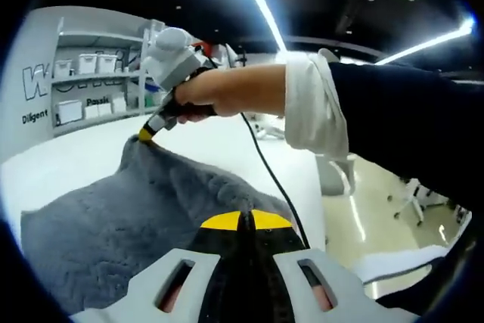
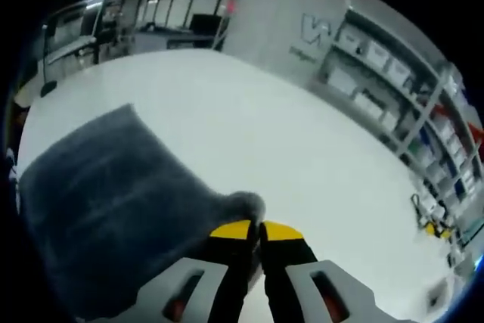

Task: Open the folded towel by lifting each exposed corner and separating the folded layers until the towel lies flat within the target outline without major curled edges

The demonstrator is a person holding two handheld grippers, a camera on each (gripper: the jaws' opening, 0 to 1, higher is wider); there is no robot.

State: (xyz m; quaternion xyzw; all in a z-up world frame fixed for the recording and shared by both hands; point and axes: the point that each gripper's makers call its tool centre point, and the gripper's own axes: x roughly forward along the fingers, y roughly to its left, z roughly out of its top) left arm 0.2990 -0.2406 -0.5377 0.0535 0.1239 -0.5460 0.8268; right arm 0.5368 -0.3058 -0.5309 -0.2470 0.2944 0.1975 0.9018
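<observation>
Left gripper view: fluffy grey towel (image 1: 144,217) ahead of left gripper (image 1: 243,221), yellow-tipped jaws clamped on its near edge; beyond, right gripper (image 1: 147,133) in an outstretched hand (image 1: 208,96) pinching a raised corner. Right gripper view: right gripper (image 2: 255,229) clamped on a bunched corner, towel (image 2: 106,209) spreading leftward over white table (image 2: 287,149), far edge blurred.

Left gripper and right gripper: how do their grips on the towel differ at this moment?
The right gripper pinches a corner of the grey towel and lifts it into a peak above the white table; the left gripper sits at the towel's near edge, with its jaws together and the cloth low there. In the right gripper view the cloth bunches at the tips. Both have yellow tips and shut jaws.
</observation>
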